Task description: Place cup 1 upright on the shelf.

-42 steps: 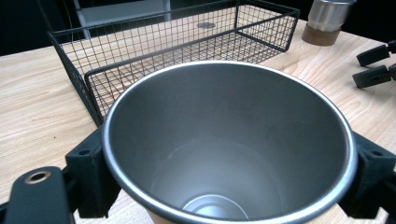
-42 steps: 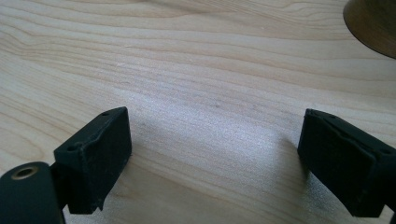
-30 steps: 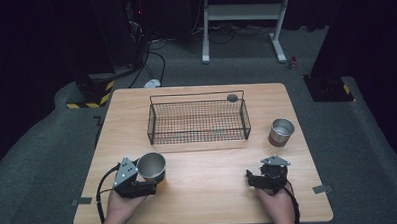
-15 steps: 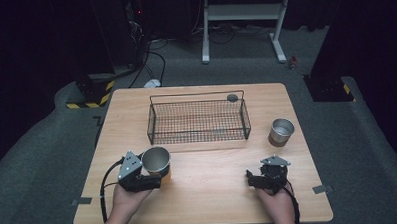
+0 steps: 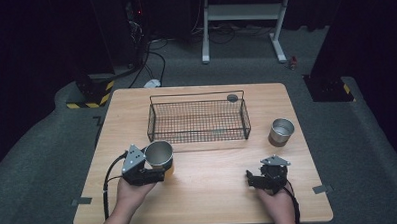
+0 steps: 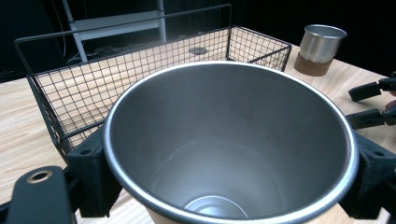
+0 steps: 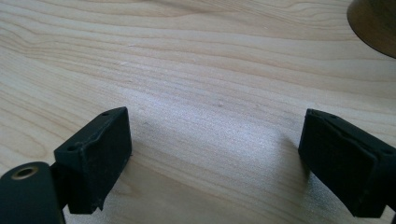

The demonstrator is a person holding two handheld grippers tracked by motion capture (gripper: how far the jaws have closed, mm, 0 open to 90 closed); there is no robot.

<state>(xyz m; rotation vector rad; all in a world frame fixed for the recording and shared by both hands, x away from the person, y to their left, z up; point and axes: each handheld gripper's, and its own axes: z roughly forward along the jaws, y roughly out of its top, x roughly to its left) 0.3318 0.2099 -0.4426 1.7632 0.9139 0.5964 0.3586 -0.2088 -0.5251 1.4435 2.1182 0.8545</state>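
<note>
A steel cup with a tan base (image 5: 159, 153) is held at the table's front left, my left gripper (image 5: 156, 168) shut on it. In the left gripper view the cup's empty inside (image 6: 229, 140) looms between the two black jaws, just in front of the black wire basket (image 6: 140, 79). That basket (image 5: 197, 119) stands at the table's middle back. A second steel cup (image 5: 281, 131) stands upright to the right of the basket. My right gripper (image 5: 251, 179) rests low at the front right, open, with bare wood between its jaws (image 7: 215, 158).
A small dark round thing (image 5: 232, 97) lies by the basket's far right corner. The wooden table (image 5: 214, 201) has free room between the two grippers. My right gripper's jaws show at the right edge of the left gripper view (image 6: 373, 100). Black floor and cables surround the table.
My left gripper has carried the steel cup away from the person, toward the basket's near left corner. The right gripper has not moved.
</note>
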